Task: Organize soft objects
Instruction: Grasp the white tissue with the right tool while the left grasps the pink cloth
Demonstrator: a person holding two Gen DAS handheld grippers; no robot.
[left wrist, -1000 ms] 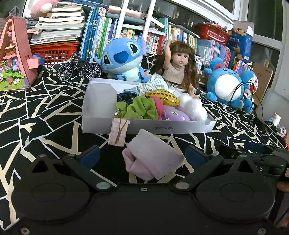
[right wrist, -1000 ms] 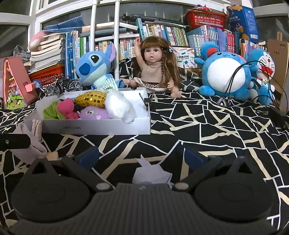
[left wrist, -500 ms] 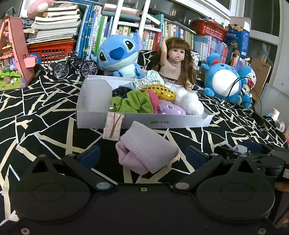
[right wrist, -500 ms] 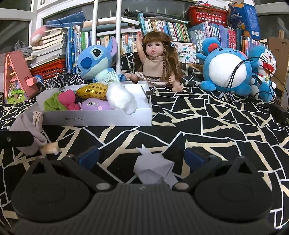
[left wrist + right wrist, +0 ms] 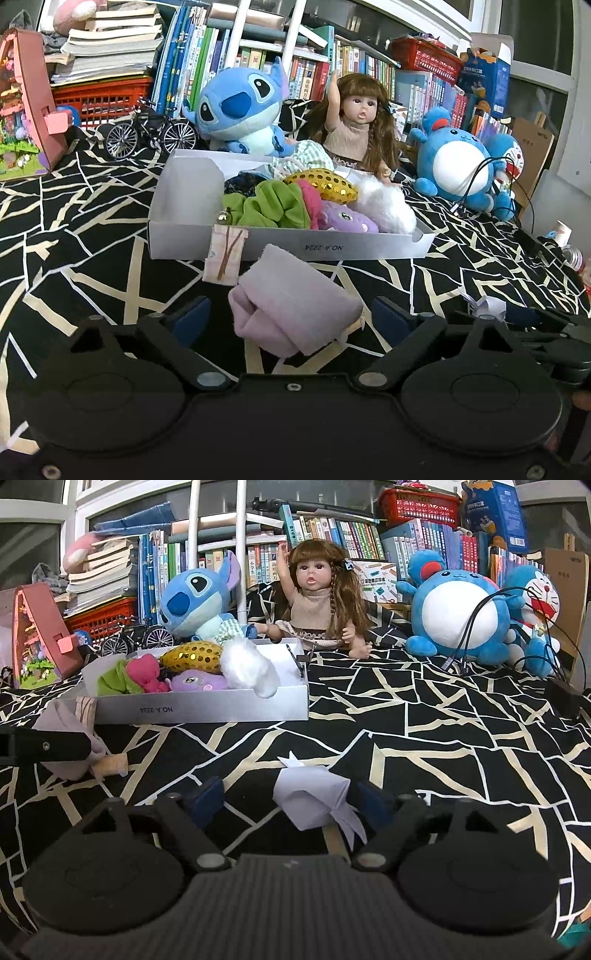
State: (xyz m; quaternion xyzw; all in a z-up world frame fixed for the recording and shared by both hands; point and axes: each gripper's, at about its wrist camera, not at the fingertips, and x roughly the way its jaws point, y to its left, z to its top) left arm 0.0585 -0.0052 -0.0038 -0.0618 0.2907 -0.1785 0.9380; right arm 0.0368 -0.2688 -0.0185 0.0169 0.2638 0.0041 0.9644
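A folded pale pink cloth [image 5: 291,310] lies on the black patterned cover, between the fingers of my left gripper [image 5: 288,321]. The jaws are closing and small gaps still show on both sides of the cloth. A crumpled white soft piece [image 5: 310,797] lies between the fingers of my right gripper [image 5: 288,795], whose jaws are also closing without pressing on it. Just beyond stands a white box [image 5: 295,253] [image 5: 203,710] holding a green scrunchie [image 5: 273,210], a purple plush [image 5: 347,221], a gold sequin piece [image 5: 325,182] and white fluff [image 5: 384,210].
A small pink card [image 5: 225,258] leans on the box front. Behind the box sit a blue plush [image 5: 236,110], a doll [image 5: 317,602], a round blue plush [image 5: 458,613], a toy bicycle [image 5: 151,129] and a pink model house [image 5: 26,107]. Cables [image 5: 480,627] trail at the right.
Both grippers' fingers have come inward around the pink cloth and the white piece. The white piece now shows further up between the right fingers.
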